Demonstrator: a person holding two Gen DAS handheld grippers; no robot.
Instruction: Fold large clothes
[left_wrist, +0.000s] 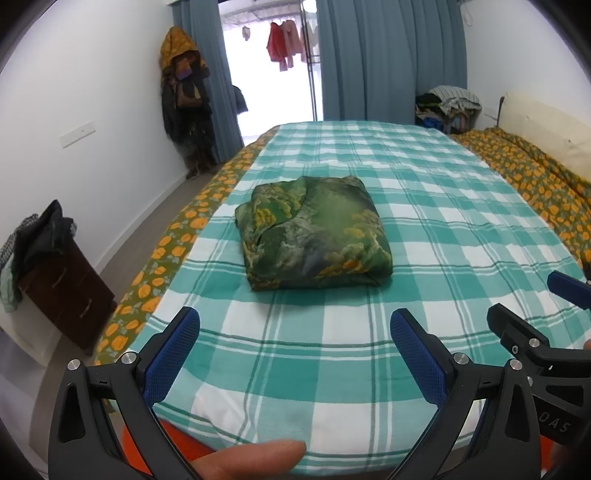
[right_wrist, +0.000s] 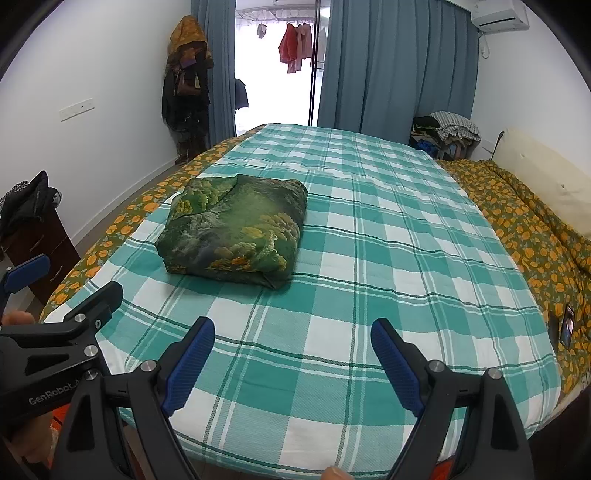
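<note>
Left wrist view
Left gripper (left_wrist: 293, 325): jaws spread wide, nothing between the blue pads (left_wrist: 173, 354); it hangs over the near edge of the bed, well short of the garment.
Folded garment (left_wrist: 314, 234): a green cloth with yellow-gold print, already in a compact squarish bundle — lying flat on the checked sheet, left of the bed's middle line, apart from both grippers.
Checked sheet (left_wrist: 424, 221): teal and white plaid, spread over the mattress.
Orange-flowered quilt (left_wrist: 535, 184): bunched along the right side of the bed, and its edge shows below the sheet on the left.
Right gripper (left_wrist: 532, 295): seen at the right border, one black finger and one blue-padded finger set apart, holding nothing.
Thumb (left_wrist: 255, 458): the person's, at the bottom edge.
Dark drawer unit (left_wrist: 66, 295): on the floor left of the bed, clothes heaped on top.

Right wrist view
Right gripper (right_wrist: 291, 332): jaws wide apart, empty, hovering above the sheet (right_wrist: 369, 240) near the bed's front edge.
Folded garment (right_wrist: 232, 229): ahead and to the left of the fingers — not touched.
Left gripper (right_wrist: 70, 277): enters from the left border, fingers separated, nothing gripped.
Blue curtains (right_wrist: 388, 66): drawn back at the far wall; washing hangs in the bright opening between them.
Clothes pile (right_wrist: 447, 133): beyond the bed's far right corner.
Air conditioner (right_wrist: 498, 14): high on the right wall.
</note>
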